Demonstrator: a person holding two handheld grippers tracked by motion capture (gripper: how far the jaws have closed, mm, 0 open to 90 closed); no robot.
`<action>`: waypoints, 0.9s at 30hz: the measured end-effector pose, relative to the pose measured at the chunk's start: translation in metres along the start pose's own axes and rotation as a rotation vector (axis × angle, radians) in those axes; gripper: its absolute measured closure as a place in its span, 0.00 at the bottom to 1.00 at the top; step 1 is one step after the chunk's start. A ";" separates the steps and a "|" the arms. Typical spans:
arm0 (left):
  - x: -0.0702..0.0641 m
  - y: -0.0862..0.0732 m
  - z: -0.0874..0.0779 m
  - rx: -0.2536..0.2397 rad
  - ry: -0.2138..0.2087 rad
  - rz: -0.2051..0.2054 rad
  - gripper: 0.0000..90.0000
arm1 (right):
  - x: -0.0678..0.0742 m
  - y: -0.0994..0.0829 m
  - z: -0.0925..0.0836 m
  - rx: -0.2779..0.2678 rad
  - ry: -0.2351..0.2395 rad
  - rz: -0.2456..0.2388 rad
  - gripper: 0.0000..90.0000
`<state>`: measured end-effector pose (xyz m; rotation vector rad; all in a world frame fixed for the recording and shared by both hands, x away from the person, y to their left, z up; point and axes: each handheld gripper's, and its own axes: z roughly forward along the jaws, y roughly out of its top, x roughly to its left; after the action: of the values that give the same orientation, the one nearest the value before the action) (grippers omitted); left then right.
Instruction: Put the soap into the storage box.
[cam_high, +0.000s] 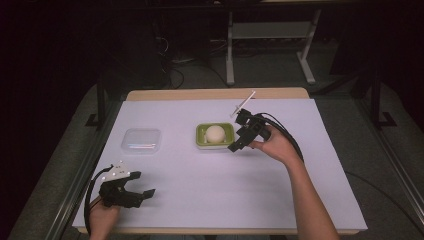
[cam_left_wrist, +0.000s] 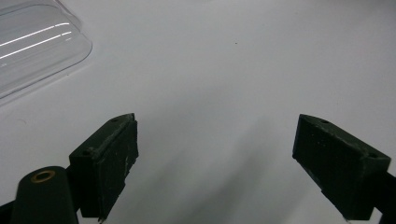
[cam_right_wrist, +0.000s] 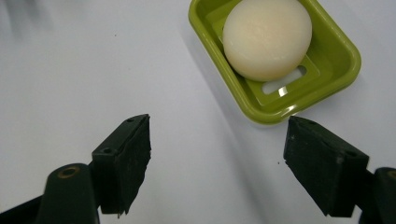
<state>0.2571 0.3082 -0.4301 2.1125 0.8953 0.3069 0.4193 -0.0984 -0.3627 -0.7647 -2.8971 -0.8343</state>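
Note:
A round cream soap bar (cam_high: 215, 133) (cam_right_wrist: 267, 38) lies in a green soap dish (cam_high: 201, 138) (cam_right_wrist: 338, 65) at the middle of the white table cover. To its left lies a clear plastic lid (cam_high: 142, 141) (cam_left_wrist: 32, 46), flat on the cover. My right gripper (cam_high: 235, 144) (cam_right_wrist: 218, 168) hovers just right of the dish, open, with nothing between its jaws. My left gripper (cam_high: 144, 187) (cam_left_wrist: 215, 172) rests near the front left corner of the table, open and empty, pointing right.
The white cover (cam_high: 220, 200) spreads over a wooden table (cam_high: 215, 94). Black cables trail from both grippers. A metal stand (cam_high: 270, 35) and dark floor lie beyond the far edge.

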 end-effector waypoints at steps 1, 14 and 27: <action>0.000 0.000 0.000 0.000 0.001 0.000 0.15 | 0.002 -0.003 -0.001 -0.003 0.002 0.000 0.25; 0.000 0.000 0.000 0.001 0.003 -0.001 0.15 | 0.009 -0.024 -0.003 -0.013 -0.002 0.004 0.25; -0.001 0.000 0.001 0.002 0.001 0.004 0.15 | 0.018 -0.045 -0.009 -0.021 -0.008 0.013 0.25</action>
<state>0.2571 0.3075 -0.4303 2.1163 0.8928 0.3096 0.3818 -0.1281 -0.3740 -0.7901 -2.8913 -0.8639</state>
